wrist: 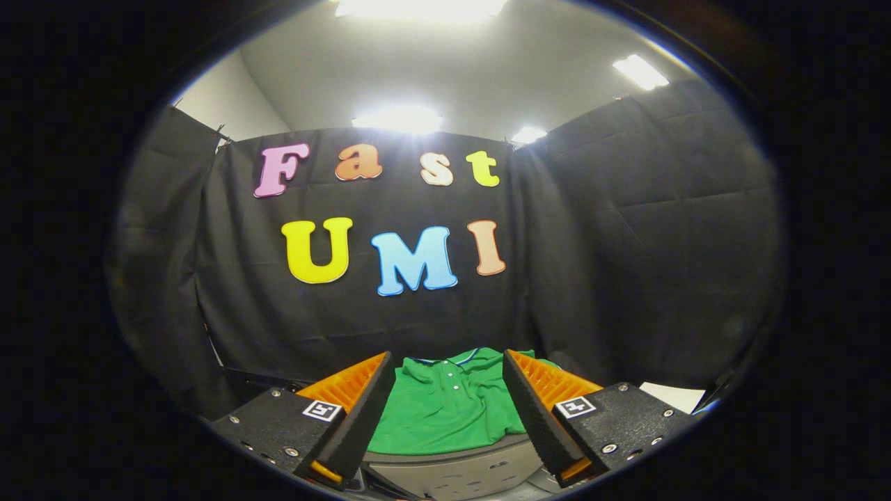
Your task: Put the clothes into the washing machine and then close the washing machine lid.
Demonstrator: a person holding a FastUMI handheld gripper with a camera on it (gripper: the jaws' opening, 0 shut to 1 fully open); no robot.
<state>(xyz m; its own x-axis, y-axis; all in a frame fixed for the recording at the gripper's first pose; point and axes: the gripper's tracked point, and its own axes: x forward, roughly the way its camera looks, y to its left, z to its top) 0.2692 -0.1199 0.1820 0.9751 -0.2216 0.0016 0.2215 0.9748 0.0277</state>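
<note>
backdrop: we see black cloth [626, 229] hanging in creased panels on all sides as the booth's wall | ceiling: we see a pale ceiling [418, 62] above the cloth | lights: we count several ceiling lights [639, 71] glowing bright, one glaring just over the cloth's top edge | corner: we see a strip of white wall [223, 104] beside the cloth

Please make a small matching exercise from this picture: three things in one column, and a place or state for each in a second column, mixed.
Things:
1. green shirt
2. tool
3. ceiling lights

Places or states:
A. switched on, above the booth wall
B. lying on a grey surface, seen between the fingers
C. open, fingers apart, holding nothing

Pairs: 1-B, 2-C, 3-A
</note>
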